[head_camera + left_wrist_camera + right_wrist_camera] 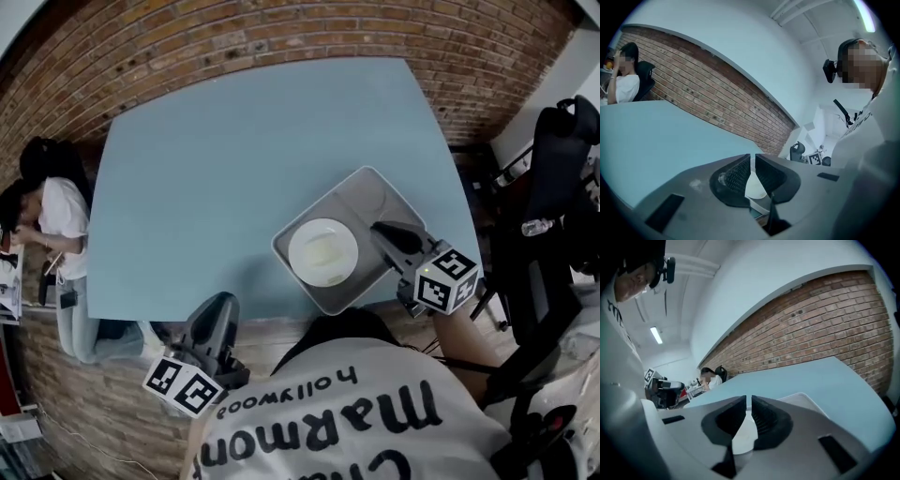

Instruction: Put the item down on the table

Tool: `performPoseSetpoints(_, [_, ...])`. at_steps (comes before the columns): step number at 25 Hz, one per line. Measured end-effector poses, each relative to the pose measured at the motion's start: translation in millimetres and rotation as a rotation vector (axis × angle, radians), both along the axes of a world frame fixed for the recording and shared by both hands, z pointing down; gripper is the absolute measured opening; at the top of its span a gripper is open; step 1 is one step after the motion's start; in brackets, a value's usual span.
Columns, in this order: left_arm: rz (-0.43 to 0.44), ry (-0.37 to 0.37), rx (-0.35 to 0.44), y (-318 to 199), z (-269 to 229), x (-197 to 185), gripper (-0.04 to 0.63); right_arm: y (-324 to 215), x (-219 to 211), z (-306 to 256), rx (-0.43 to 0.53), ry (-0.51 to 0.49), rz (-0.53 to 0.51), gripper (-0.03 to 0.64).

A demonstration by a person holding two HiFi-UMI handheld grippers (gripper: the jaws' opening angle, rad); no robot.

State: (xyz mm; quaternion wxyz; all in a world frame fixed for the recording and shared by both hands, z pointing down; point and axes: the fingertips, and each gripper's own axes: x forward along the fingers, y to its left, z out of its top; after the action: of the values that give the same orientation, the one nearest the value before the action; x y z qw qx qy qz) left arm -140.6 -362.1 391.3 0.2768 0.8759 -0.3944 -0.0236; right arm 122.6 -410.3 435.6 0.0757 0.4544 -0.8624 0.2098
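A grey tray lies flat on the blue table near its front edge, with a white plate in it. My right gripper hovers over the tray's right rim, jaws shut with nothing seen between them. In the right gripper view the jaws nearly touch, the plate showing below them and the tray beyond. My left gripper hangs off the table's front edge, left of the tray, also shut and empty. The left gripper view shows its jaws together, the plate beyond them.
A person sits at the table's left side. A black office chair stands to the right of the table. A brick wall runs behind the table's far edge.
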Motion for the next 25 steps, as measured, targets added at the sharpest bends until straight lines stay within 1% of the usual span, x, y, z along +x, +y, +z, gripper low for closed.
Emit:
performPoseSetpoints(4, [0.033, -0.003, -0.001, -2.1, -0.3, -11.9, 0.037, 13.8, 11.7, -15.8, 0.047, -0.06, 0.091, 0.035])
performPoseSetpoints(8, [0.065, 0.029, -0.008, -2.3, 2.7, -15.7, 0.037, 31.7, 21.0, -17.1, 0.041, -0.047, 0.153, 0.011])
performPoseSetpoints(12, [0.102, 0.032, -0.001, -3.0, 2.9, -12.6, 0.037, 46.8, 22.1, -20.7, 0.044, -0.029, 0.163, 0.011])
performPoseSetpoints(17, [0.129, 0.039, 0.024, -8.7, -3.9, -8.4, 0.037, 56.9, 28.1, -25.4, 0.054, 0.009, 0.182, 0.011])
performPoseSetpoints(25, [0.128, 0.04, 0.017, -1.3, -0.6, -7.5, 0.037, 64.2, 29.2, -21.5, 0.027, 0.076, 0.163, 0.011])
